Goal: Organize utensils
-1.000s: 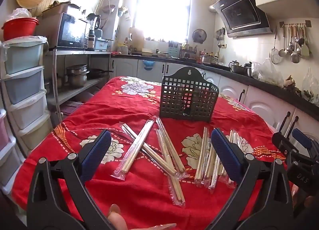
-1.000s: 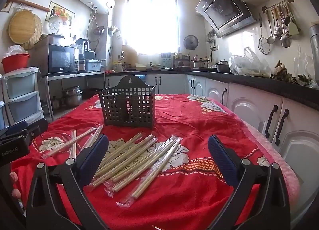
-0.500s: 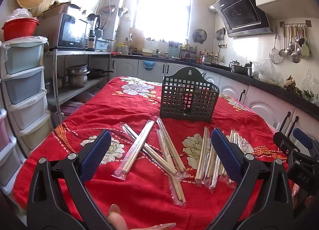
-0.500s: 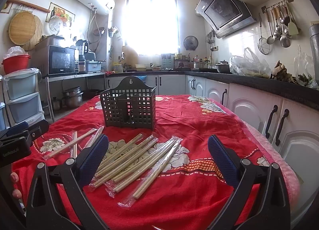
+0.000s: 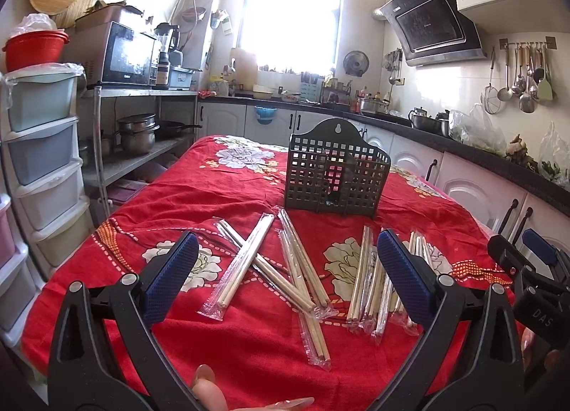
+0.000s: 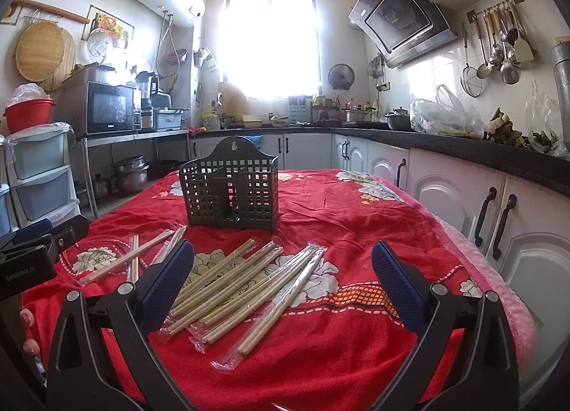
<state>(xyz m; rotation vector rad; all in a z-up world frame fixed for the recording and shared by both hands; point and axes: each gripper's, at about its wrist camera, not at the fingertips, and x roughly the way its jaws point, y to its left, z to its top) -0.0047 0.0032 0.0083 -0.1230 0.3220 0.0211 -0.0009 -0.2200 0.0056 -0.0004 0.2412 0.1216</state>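
Several pairs of wooden chopsticks in clear wrappers lie on a red flowered tablecloth. One crossed group point(image 5: 270, 268) lies ahead of my left gripper point(image 5: 288, 275), which is open and empty above the cloth. A second fanned pile point(image 6: 242, 282) lies ahead of my right gripper point(image 6: 283, 282), also open and empty; that pile also shows in the left wrist view point(image 5: 374, 286). A dark grid utensil holder point(image 5: 336, 176) stands upright behind the chopsticks and also shows in the right wrist view point(image 6: 231, 193).
The table point(image 6: 356, 211) has its right edge near white cabinets point(image 6: 463, 204) under a dark counter. Stacked plastic drawers point(image 5: 39, 147) and a metal shelf with pots point(image 5: 139, 133) stand to the left. The other gripper shows at each view's edge.
Both grippers have barely moved. The right wrist view has drifted slightly left and nearer the holder. Nothing was picked up.
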